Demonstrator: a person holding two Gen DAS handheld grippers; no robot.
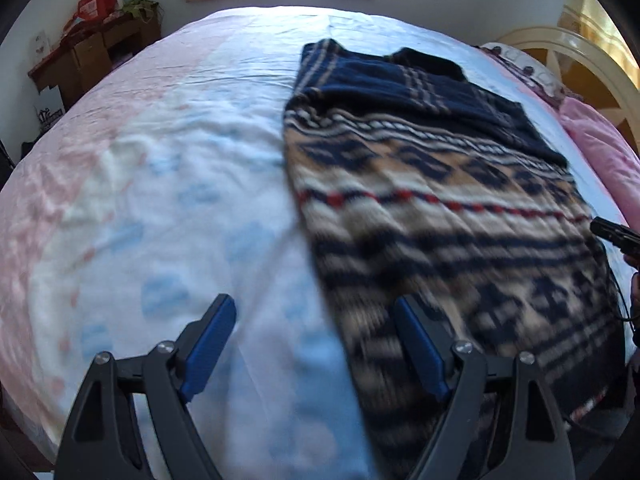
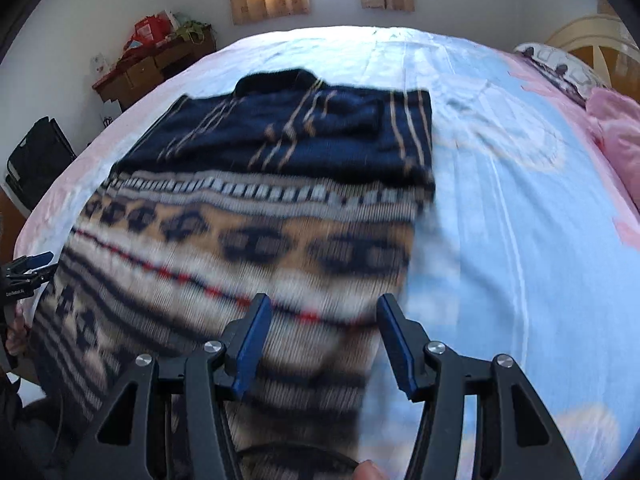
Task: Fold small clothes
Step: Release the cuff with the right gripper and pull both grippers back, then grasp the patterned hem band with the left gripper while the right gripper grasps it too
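Observation:
A patterned knit sweater [image 1: 440,200], navy, tan and white with a red line, lies flat on the bed; its navy sleeves are folded across the chest [image 2: 296,136]. My left gripper [image 1: 316,312] is open and empty, above the sweater's left hem edge, one finger over the sheet and one over the knit. My right gripper [image 2: 324,312] is open and empty, above the sweater's right edge near the hem. The right gripper also shows at the right edge of the left wrist view [image 1: 616,236]; the left gripper shows at the left edge of the right wrist view [image 2: 28,268].
The bed sheet [image 1: 180,184] is white, blue and pink. Pink bedding [image 2: 616,136] and a cream headboard [image 1: 568,48] lie at the right. A cluttered wooden desk [image 1: 88,56] stands against the far left wall; a dark chair [image 2: 36,160] stands beside the bed.

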